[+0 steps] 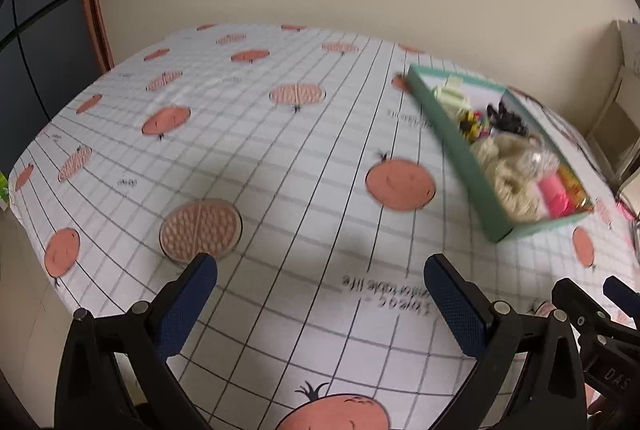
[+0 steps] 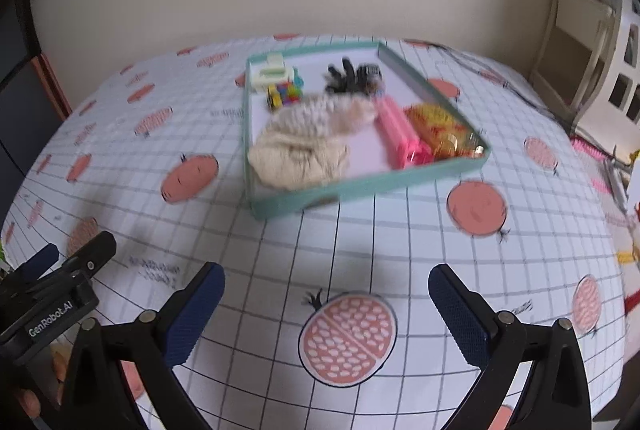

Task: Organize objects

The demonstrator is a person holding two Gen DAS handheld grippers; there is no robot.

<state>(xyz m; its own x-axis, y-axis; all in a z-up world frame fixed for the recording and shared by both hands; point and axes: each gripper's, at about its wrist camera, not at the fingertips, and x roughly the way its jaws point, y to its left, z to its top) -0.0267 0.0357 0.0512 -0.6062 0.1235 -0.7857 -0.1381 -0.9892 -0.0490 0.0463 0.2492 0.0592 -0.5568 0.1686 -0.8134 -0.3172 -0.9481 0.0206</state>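
Looking through your left wrist camera, your left gripper [image 1: 320, 294] hangs over the patterned tablecloth [image 1: 248, 150] with its fingers spread wide and nothing between them. The teal tray [image 1: 452, 150] sits at about two o'clock, well apart from the fingers and already crowded with small things. A corner of your right gripper [image 1: 592, 314] shows at four o'clock.

From the right wrist camera, that right gripper [image 2: 326, 300] is also wide open and empty, with the tray [image 2: 360, 186] at twelve o'clock. Inside it lie a cream knitted cloth [image 2: 304, 146], a pink case [image 2: 400, 134], a gold packet [image 2: 440, 130], a black tangle [image 2: 348, 78] and small coloured toys [image 2: 284, 94]. I judge the gathering mostly done; pink and yellow bits [image 2: 600, 166] at three o'clock, too blurred to name, may remain.
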